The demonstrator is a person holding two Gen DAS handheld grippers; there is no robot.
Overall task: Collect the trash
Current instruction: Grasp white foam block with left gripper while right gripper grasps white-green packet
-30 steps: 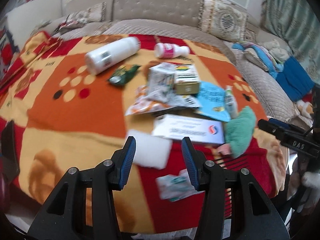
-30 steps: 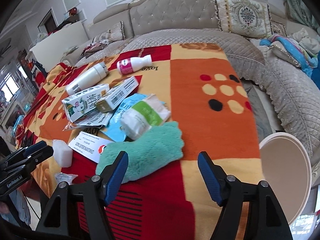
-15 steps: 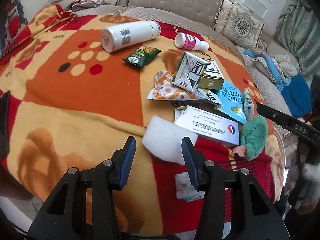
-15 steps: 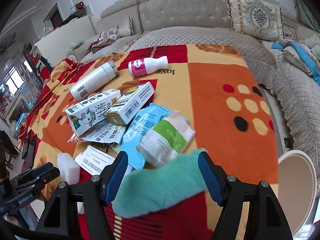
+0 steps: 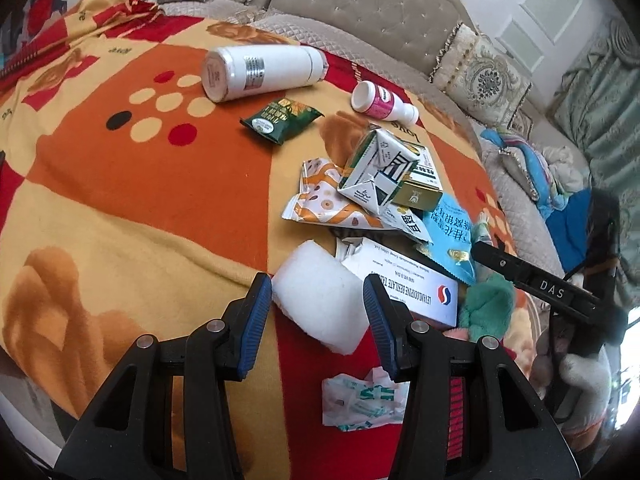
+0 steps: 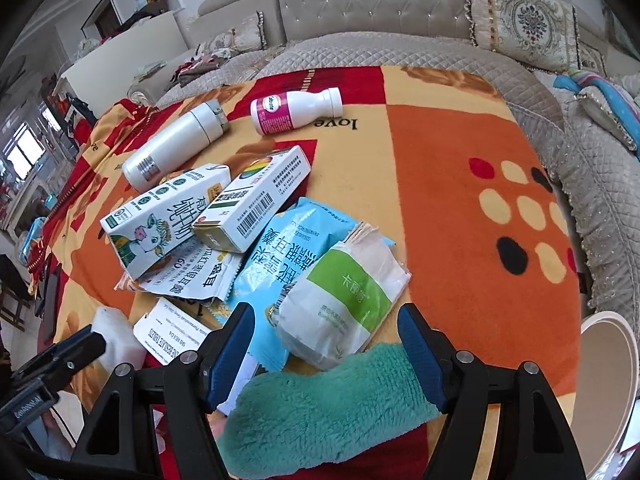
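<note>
Here the left gripper [image 5: 316, 306] is angling steeply down over the fleecy orange blanket [image 5: 120, 184], its blue-padded jaws straddling a soft white foam block [image 5: 320, 300], not yet clamping it. The right gripper [image 6: 326, 354] is tilting down too, jaws gaping, gripping nothing, bracketing a crinkly green-and-white packet [image 6: 344, 304] lying just above a fuzzy teal cloth [image 6: 320, 412].

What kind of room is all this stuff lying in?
Most likely a home living room. A tufted beige sofa with an embroidered cushion runs behind a surface covered by an orange patterned blanket, and curtains hang at one side.
</note>
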